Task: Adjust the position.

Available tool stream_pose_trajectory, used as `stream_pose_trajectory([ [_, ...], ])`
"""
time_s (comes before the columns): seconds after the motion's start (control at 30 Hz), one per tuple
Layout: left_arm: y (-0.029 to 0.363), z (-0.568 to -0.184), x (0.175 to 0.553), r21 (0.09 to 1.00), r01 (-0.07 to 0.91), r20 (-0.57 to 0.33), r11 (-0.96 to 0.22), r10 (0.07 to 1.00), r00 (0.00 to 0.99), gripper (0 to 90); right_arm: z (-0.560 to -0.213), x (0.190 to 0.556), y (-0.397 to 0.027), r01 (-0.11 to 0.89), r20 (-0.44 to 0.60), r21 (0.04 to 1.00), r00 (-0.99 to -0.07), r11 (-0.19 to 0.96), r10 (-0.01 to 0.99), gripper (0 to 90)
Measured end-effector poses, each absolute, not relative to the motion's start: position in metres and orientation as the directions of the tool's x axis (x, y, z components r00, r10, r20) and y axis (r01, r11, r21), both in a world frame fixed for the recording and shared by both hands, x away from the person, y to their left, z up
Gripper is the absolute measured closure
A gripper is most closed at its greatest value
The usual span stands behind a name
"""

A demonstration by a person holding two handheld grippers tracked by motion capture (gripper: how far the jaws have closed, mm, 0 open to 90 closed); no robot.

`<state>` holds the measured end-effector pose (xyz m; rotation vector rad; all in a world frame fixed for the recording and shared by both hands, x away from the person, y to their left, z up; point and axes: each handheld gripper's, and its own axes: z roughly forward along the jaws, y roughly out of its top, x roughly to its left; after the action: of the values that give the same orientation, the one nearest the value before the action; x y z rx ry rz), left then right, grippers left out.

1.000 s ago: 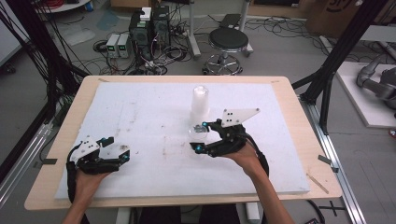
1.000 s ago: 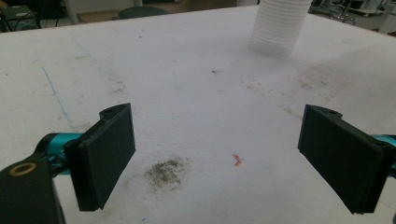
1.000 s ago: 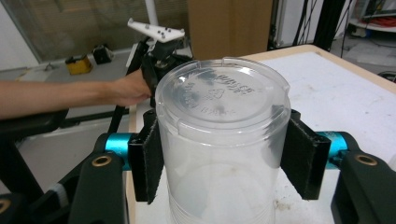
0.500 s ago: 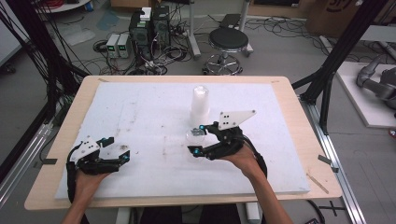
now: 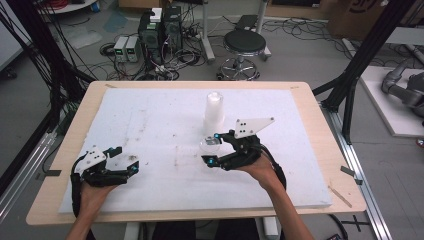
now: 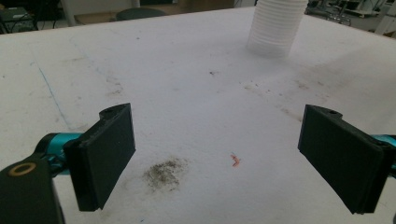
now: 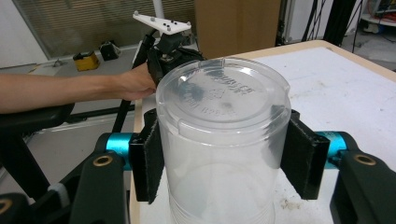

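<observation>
A clear plastic cup (image 5: pixel 209 145) lies on its side between the jaws of my right gripper (image 5: pixel 212 148), just in front of a tall stack of white cups (image 5: pixel 214 112) standing upright mid-table. In the right gripper view the cup (image 7: pixel 222 121) shows its base, and the black pads (image 7: pixel 299 156) of the right gripper (image 7: pixel 224 156) press both its sides. My left gripper (image 5: pixel 122 162) rests open at the near left of the white board (image 5: pixel 150 120). In the left gripper view the left gripper (image 6: pixel 224 156) has nothing between its jaws, with the cup stack (image 6: pixel 275 25) far ahead.
The white foam board (image 6: pixel 187 70) covers most of the wooden table (image 5: pixel 320 130) and carries dirt smudges (image 6: pixel 163 172). The other hand with its gripper (image 7: pixel 168 42) appears beyond the cup. Black frame posts, a stool (image 5: pixel 245 42) and computers stand on the floor behind the table.
The right gripper, with the clear cup in it, has drifted slightly left and nearer the person, away from the stack. The left gripper has stayed put.
</observation>
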<state>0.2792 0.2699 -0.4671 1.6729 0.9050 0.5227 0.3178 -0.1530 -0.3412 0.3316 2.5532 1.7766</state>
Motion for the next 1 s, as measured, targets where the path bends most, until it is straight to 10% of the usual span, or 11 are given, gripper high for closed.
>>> stream_pose_trajectory([
  [0.47,0.266,-0.433,0.28,0.975,0.216,-0.118,-0.058,0.687,0.717,10.9,-0.335,0.317,-0.158,0.153,0.106,0.935,-0.981,0.321,0.159,38.7],
  [1.0,0.186,-0.39,0.295,0.988,0.119,-0.086,-0.101,0.289,0.954,10.9,-0.324,0.315,-0.157,0.128,0.095,0.941,-0.988,0.312,0.119,38.8],
])
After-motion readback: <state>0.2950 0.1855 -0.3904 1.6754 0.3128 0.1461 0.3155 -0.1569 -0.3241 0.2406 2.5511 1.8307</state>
